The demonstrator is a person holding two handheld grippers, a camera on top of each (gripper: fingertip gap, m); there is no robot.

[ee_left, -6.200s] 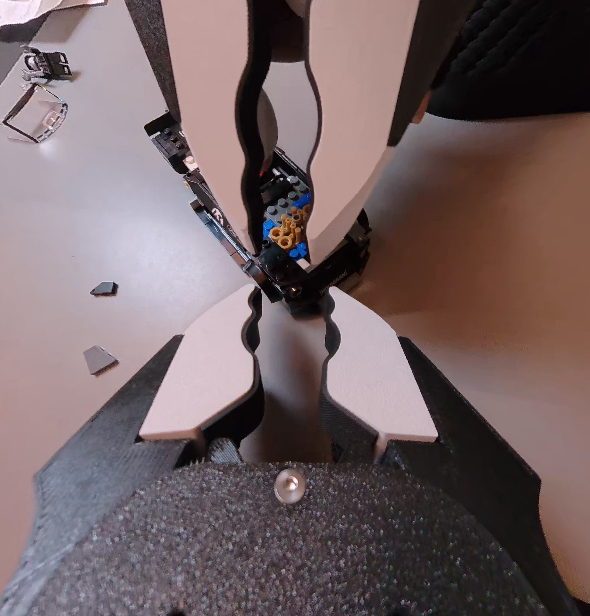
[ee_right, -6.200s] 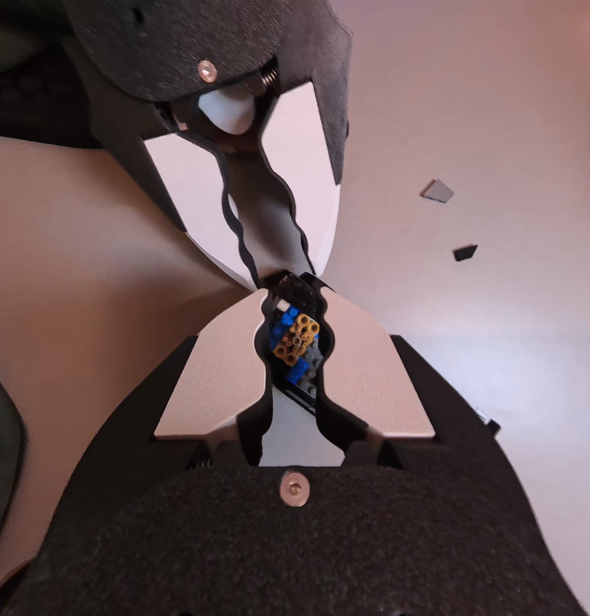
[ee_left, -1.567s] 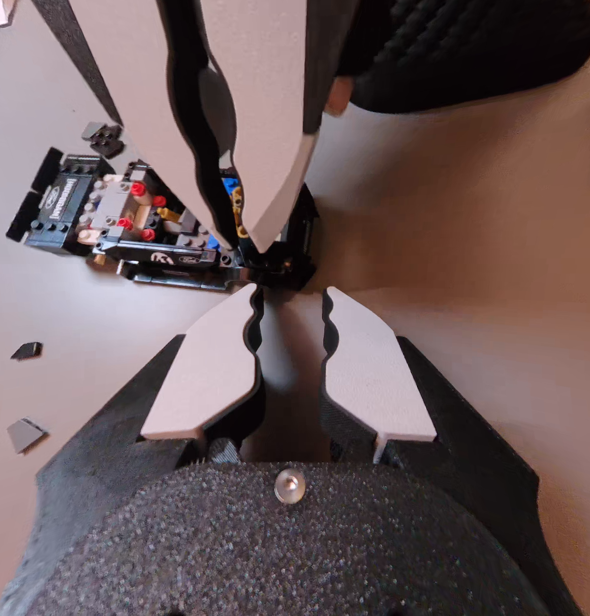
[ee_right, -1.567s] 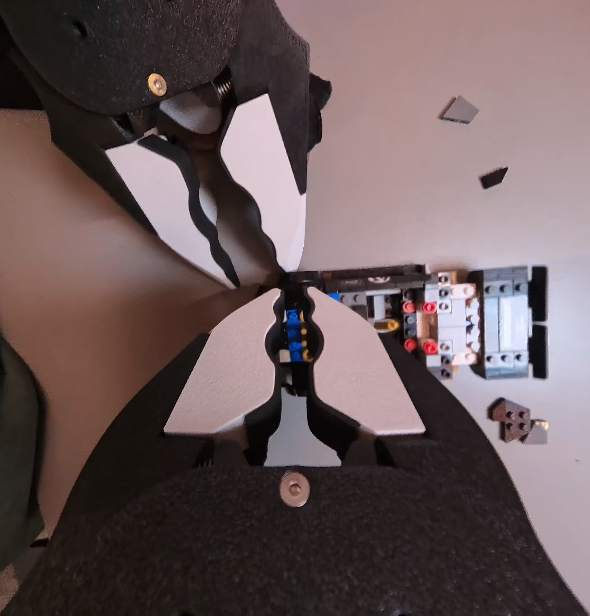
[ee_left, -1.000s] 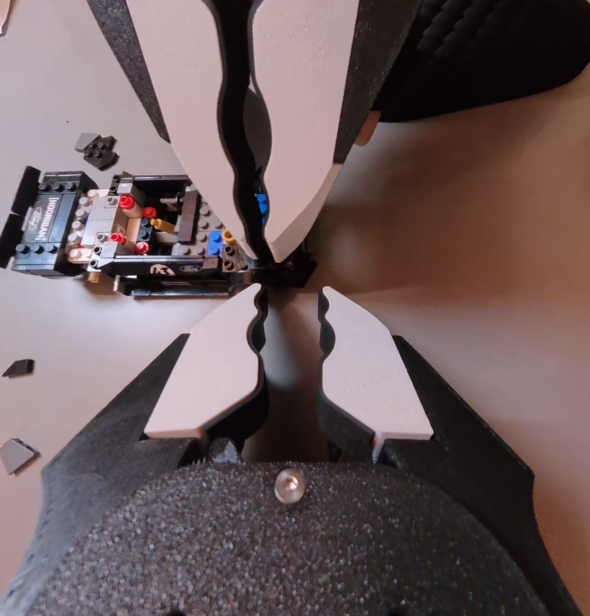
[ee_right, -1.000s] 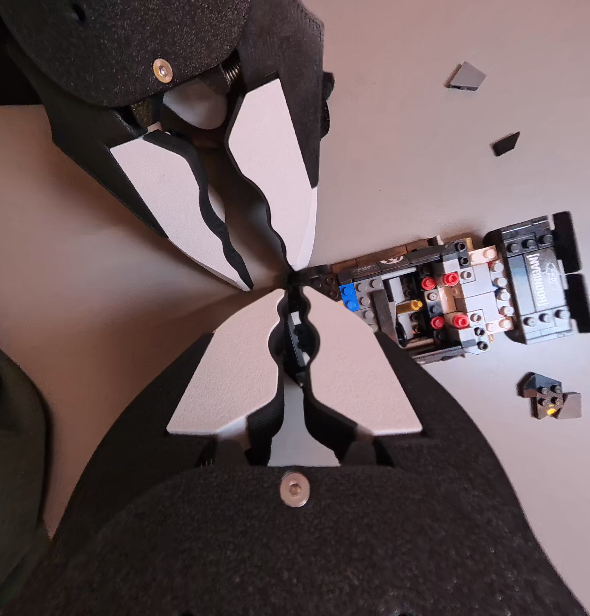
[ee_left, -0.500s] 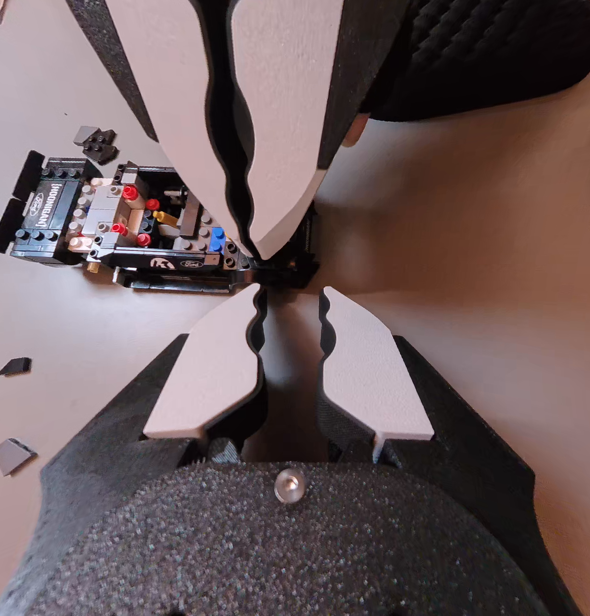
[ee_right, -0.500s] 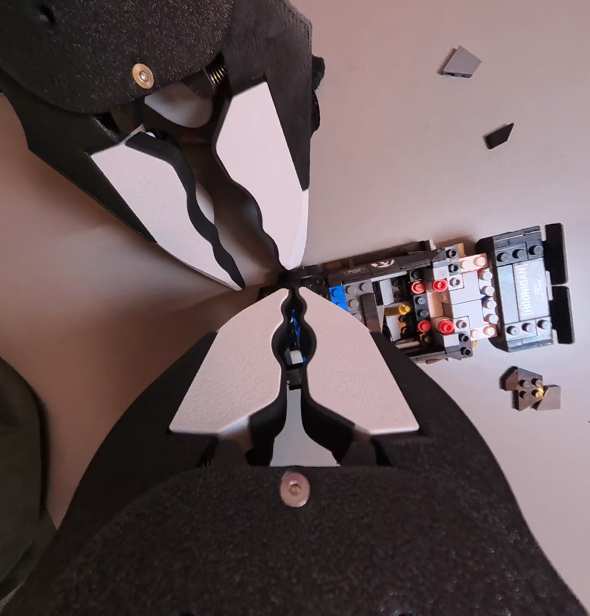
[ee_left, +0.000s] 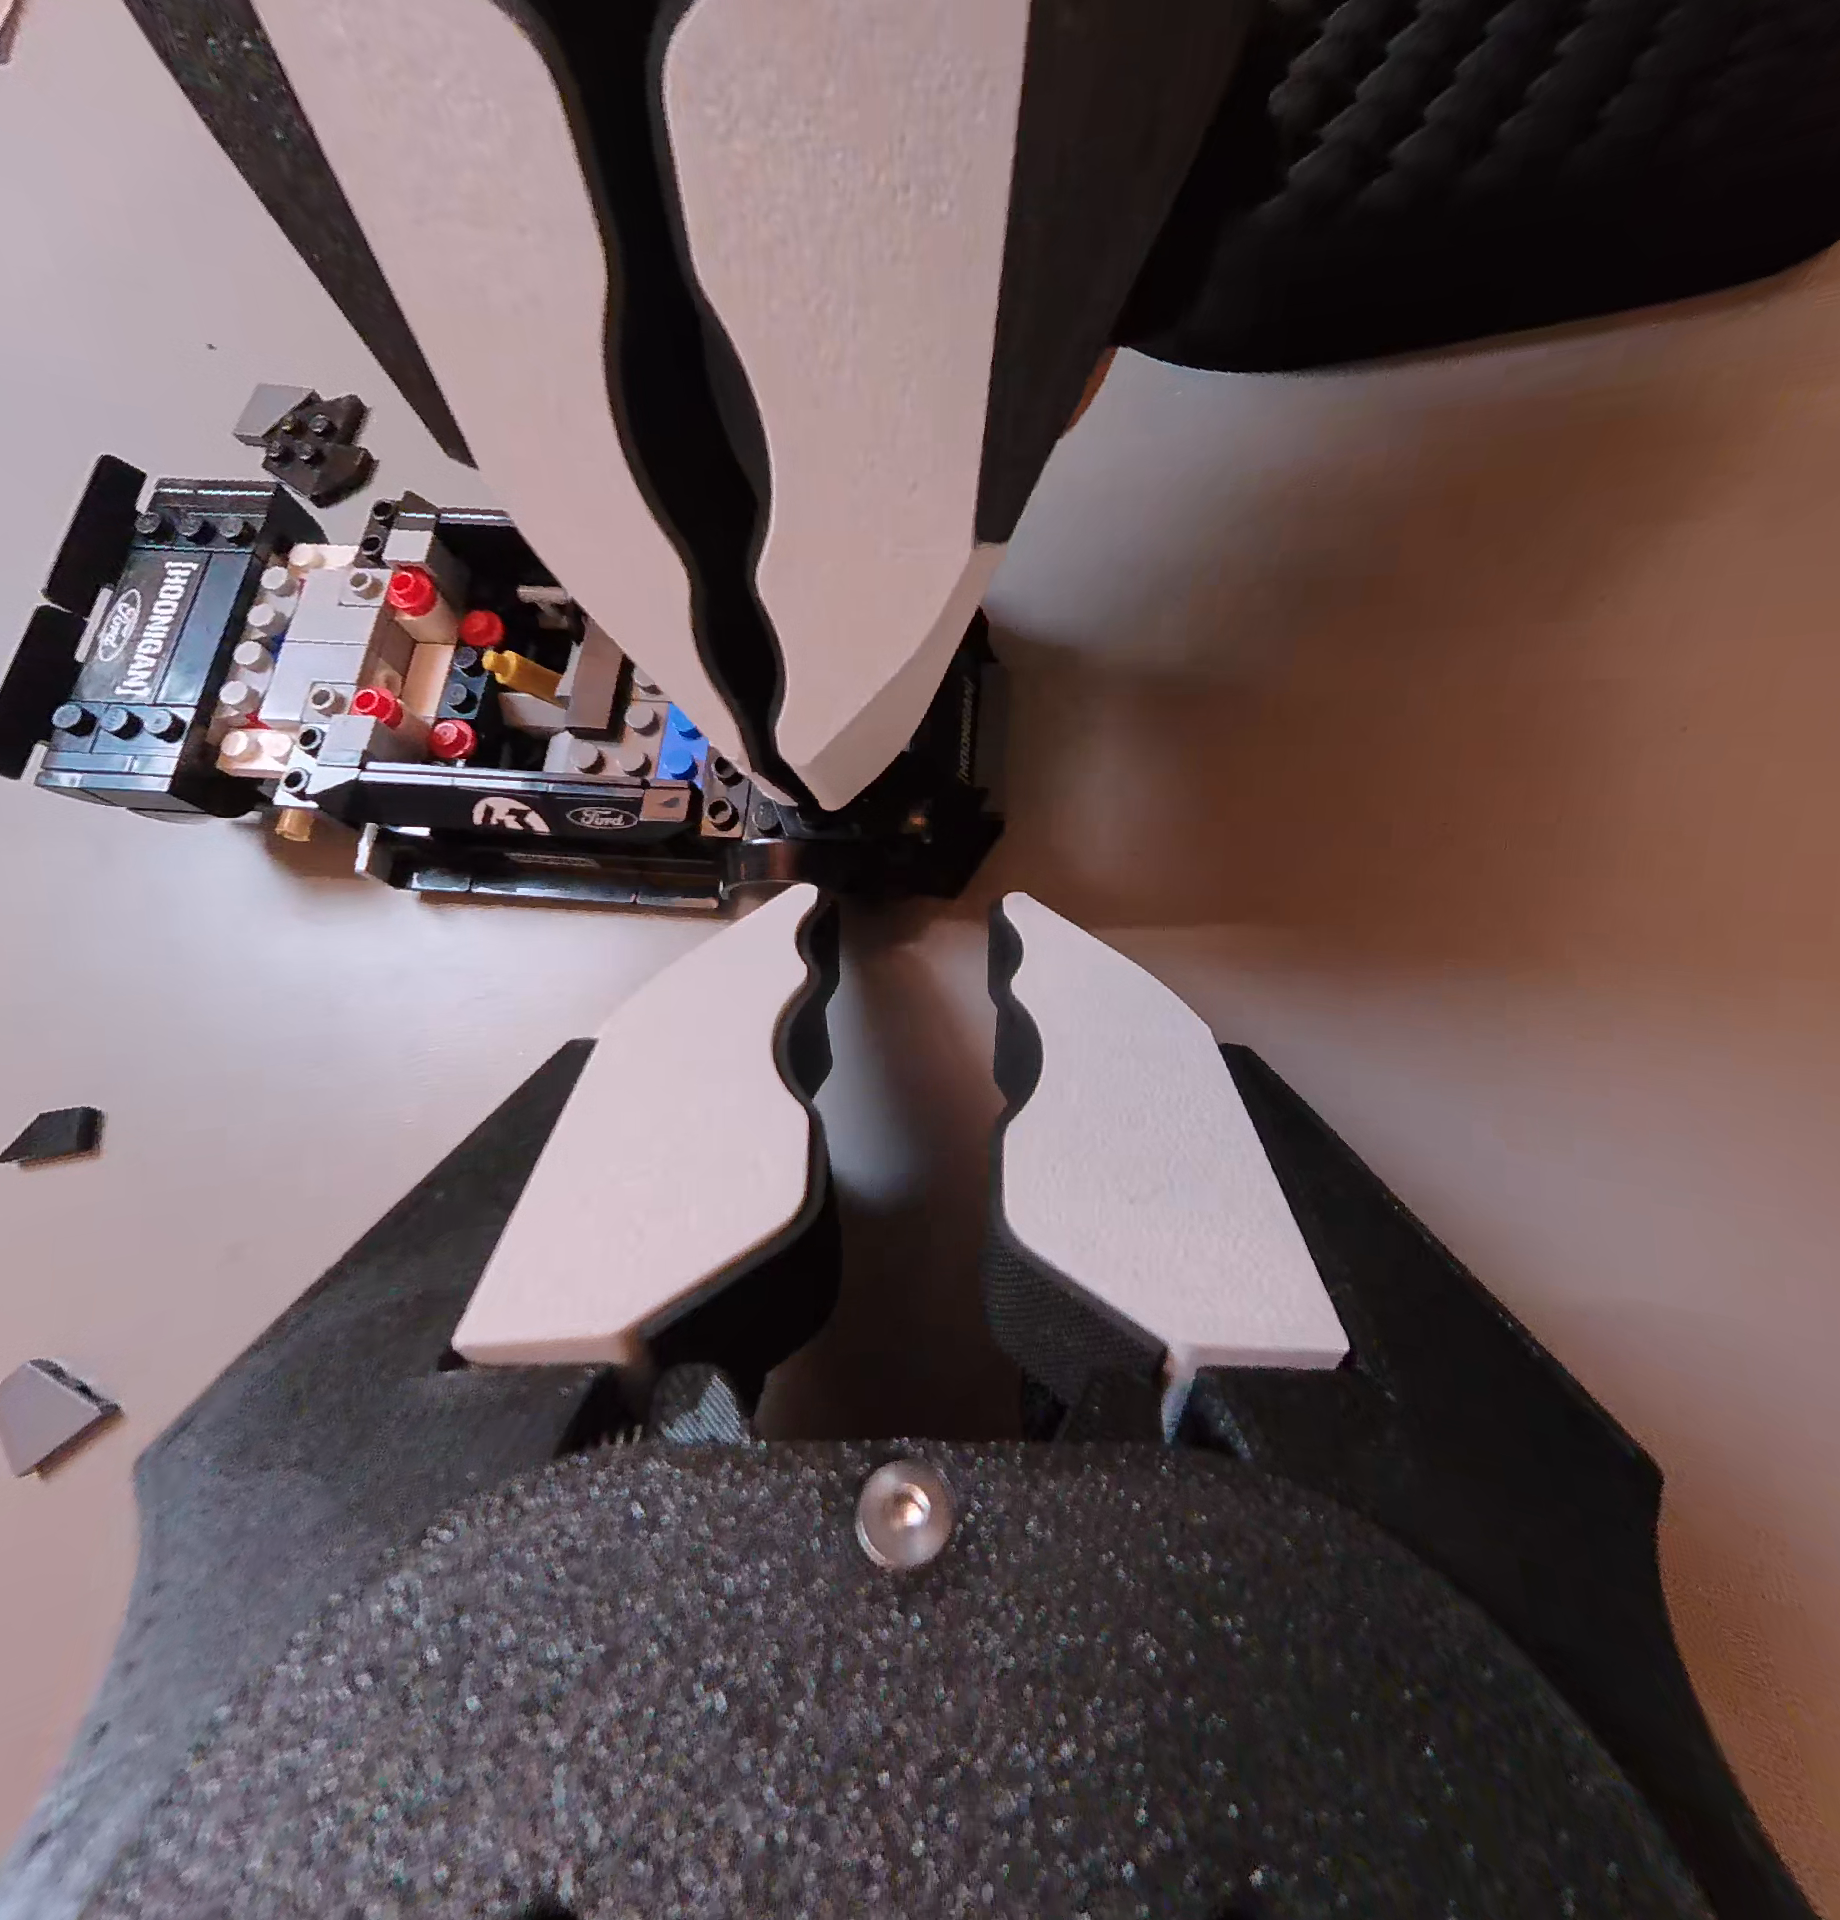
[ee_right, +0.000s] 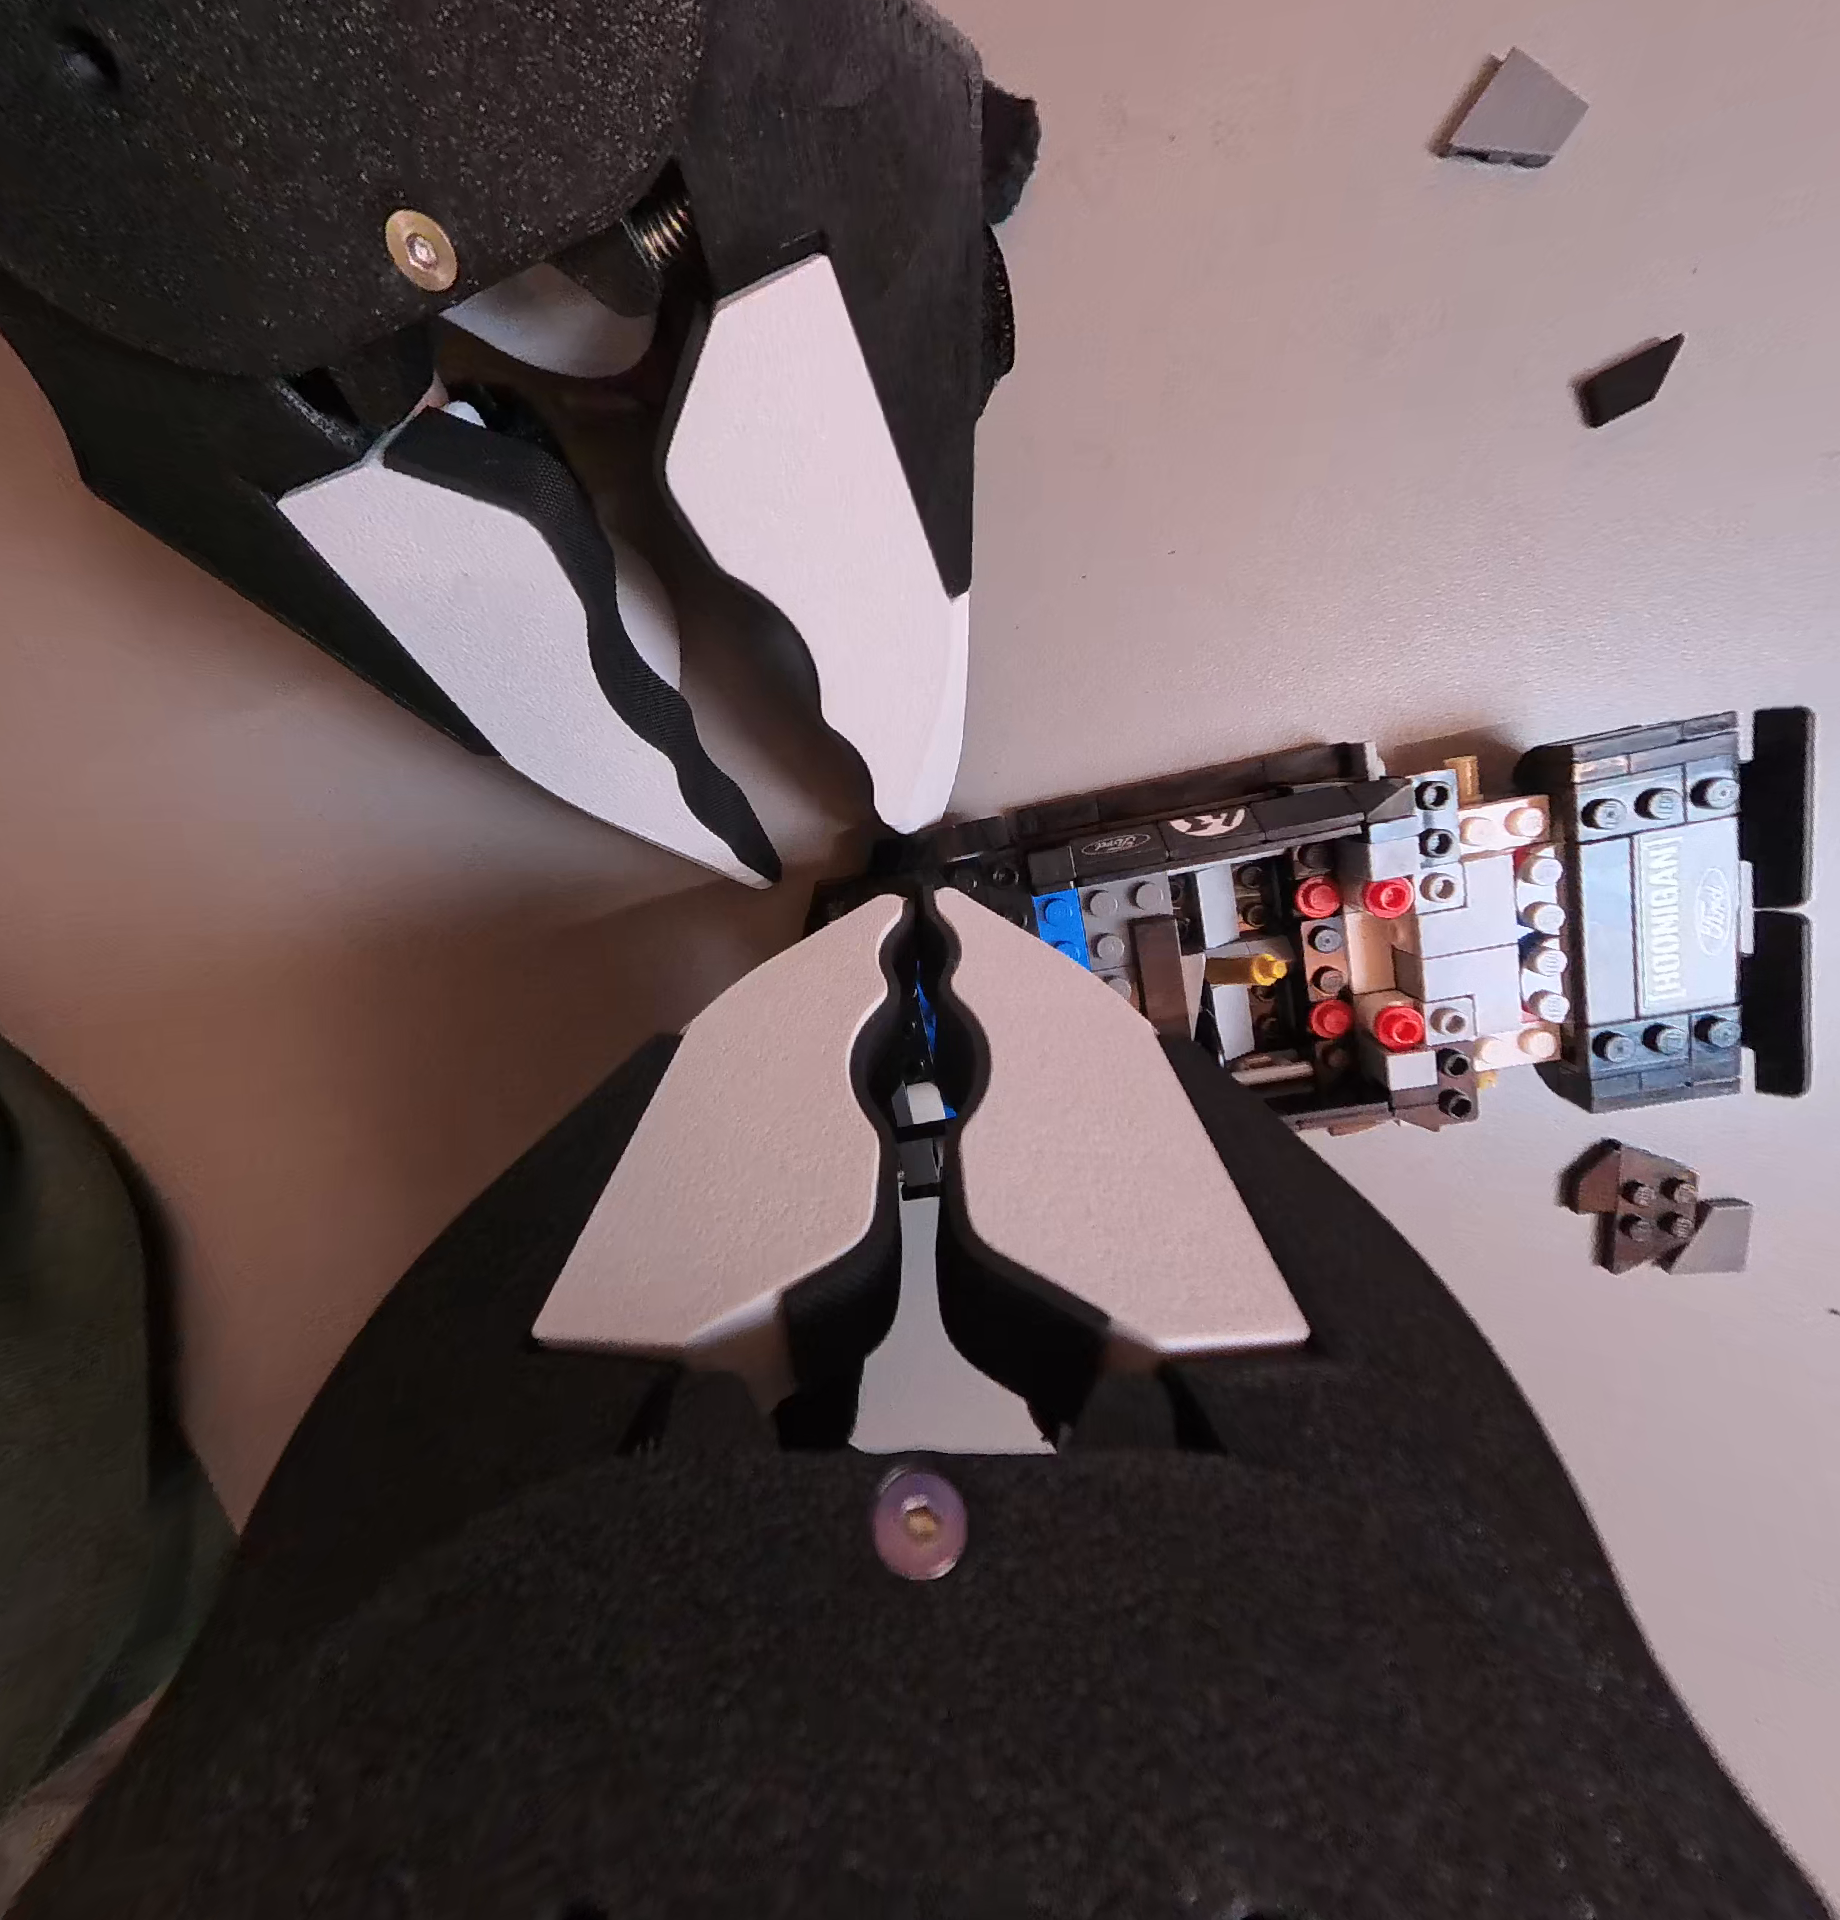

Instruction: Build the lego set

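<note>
Right claw (ee_right: pixel 921 899) clamped on lego car (ee_right: pixel 1415 935) nose, left claw (ee_left: pixel 905 914) apart; twisting could pop bricks loose.

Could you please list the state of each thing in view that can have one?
Lego car: part-built, flat on the table, studs exposed.
Right hand-held gripper: shut on the Lego car's end.
Left hand-held gripper: open, tips at the car.
Loose pieces: unattached, on the table.
</note>
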